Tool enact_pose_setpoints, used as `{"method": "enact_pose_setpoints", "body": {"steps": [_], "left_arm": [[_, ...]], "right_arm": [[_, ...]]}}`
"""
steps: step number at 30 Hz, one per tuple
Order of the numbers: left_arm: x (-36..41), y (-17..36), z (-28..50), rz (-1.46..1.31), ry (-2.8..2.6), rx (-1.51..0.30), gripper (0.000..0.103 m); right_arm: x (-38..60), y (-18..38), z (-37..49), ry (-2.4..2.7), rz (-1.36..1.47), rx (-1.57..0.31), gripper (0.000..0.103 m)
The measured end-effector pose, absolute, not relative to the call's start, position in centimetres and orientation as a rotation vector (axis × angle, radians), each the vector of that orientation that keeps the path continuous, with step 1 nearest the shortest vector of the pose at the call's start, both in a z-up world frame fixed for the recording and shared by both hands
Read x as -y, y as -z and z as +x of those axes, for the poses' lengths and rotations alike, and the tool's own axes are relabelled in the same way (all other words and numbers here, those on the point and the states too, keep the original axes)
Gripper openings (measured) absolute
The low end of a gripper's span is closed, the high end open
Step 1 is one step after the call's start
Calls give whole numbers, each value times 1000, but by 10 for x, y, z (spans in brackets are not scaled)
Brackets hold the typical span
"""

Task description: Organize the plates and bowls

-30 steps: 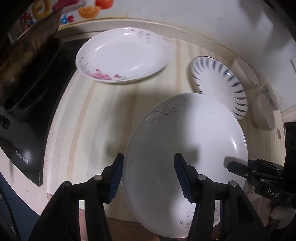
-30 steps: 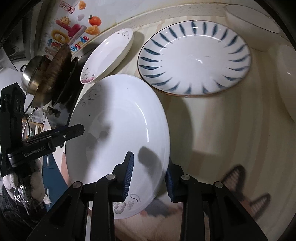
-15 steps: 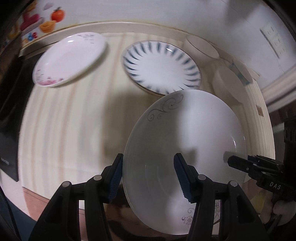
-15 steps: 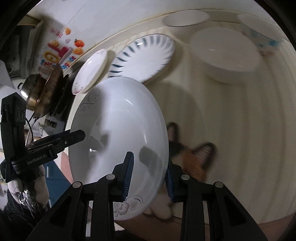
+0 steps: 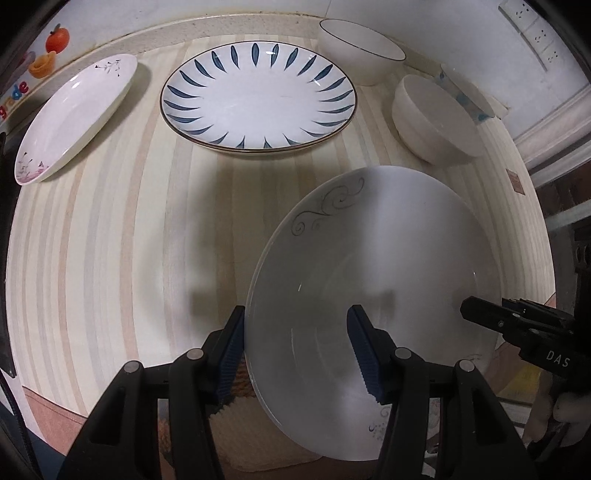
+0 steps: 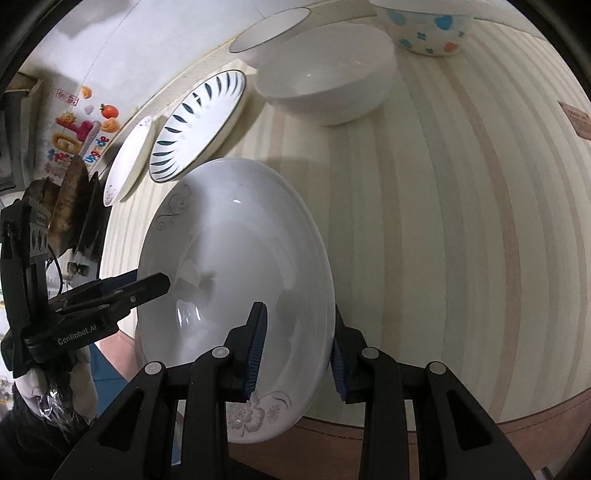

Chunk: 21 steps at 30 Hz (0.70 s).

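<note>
A large white plate (image 5: 369,280) with a grey swirl on its rim hangs tilted over the striped counter (image 5: 110,258), carried by both grippers. My left gripper (image 5: 297,317) is shut on its left rim, one blue pad under the rim and one on the inner face. The right gripper (image 5: 480,314) reaches in at the plate's right edge. In the right wrist view the same plate (image 6: 229,266) has my right gripper (image 6: 297,314) shut on its near rim by the flower print, and the left gripper (image 6: 147,284) holds the far side.
At the back lie a blue-striped plate (image 5: 258,99) and a pink-flowered plate (image 5: 74,114). Two white bowls (image 5: 358,48) (image 5: 436,118) and a dotted bowl (image 6: 424,26) stand at the right. A stove with a pan (image 6: 74,206) is far left. The counter's front edge runs below the grippers.
Both grippers have carried the white plate to the right along the counter. The stove has slid out of the left wrist view and the bowls have come into sight.
</note>
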<state>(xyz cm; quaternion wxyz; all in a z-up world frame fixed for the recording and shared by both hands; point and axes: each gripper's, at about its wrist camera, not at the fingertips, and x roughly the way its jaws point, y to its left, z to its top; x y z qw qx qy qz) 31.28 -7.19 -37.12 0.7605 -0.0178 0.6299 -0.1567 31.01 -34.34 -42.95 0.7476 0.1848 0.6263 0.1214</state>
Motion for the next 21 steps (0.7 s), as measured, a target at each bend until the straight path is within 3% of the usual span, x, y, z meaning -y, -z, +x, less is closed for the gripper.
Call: {"method": "enact_pose_setpoints", "body": {"steps": [15,21], "left_arm": [[74,374,318,-37,357,-1379,53],[43,334,317,-44,322,-1296,53]], "right_arm": [[338,444,318,-236,426,-1428,35],[341,431,322,-246,378,-1479,36]]}}
